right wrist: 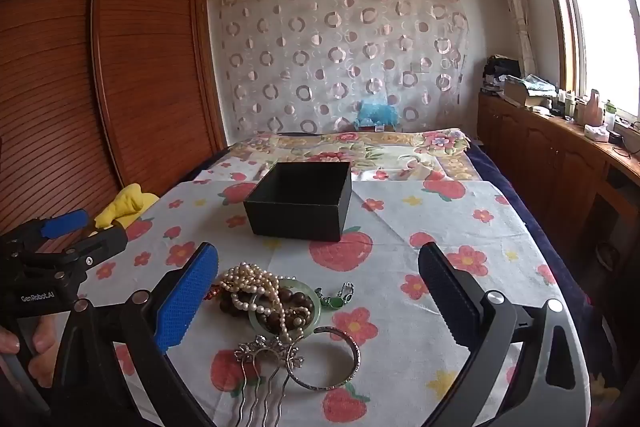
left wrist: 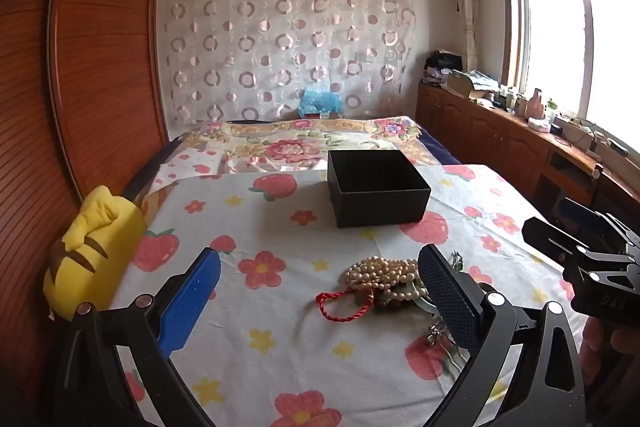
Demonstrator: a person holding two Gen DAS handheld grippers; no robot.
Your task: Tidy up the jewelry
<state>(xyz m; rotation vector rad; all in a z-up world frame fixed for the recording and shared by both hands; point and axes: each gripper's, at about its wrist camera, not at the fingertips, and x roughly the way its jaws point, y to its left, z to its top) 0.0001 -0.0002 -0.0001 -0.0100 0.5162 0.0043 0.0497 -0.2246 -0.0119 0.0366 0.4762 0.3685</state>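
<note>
An open black box (left wrist: 378, 187) (right wrist: 300, 201) stands on the flowered cloth, beyond a pile of jewelry. The pile holds a pearl necklace (right wrist: 256, 285) (left wrist: 384, 273), a green jade bangle (right wrist: 256, 317), dark wooden beads (right wrist: 290, 309), a silver bangle (right wrist: 330, 357), a silver hair comb (right wrist: 266, 371), a green pendant (right wrist: 334, 301) and a red cord (left wrist: 340, 305). My left gripper (left wrist: 320, 283) is open, just left of the pile. My right gripper (right wrist: 318, 287) is open above the pile. Both are empty.
A yellow plush toy (left wrist: 90, 247) (right wrist: 124, 205) lies at the cloth's left edge by the wooden wardrobe (left wrist: 100, 67). A wooden counter (left wrist: 520, 131) with clutter runs along the right under the window. The bed (left wrist: 304, 139) continues behind the box.
</note>
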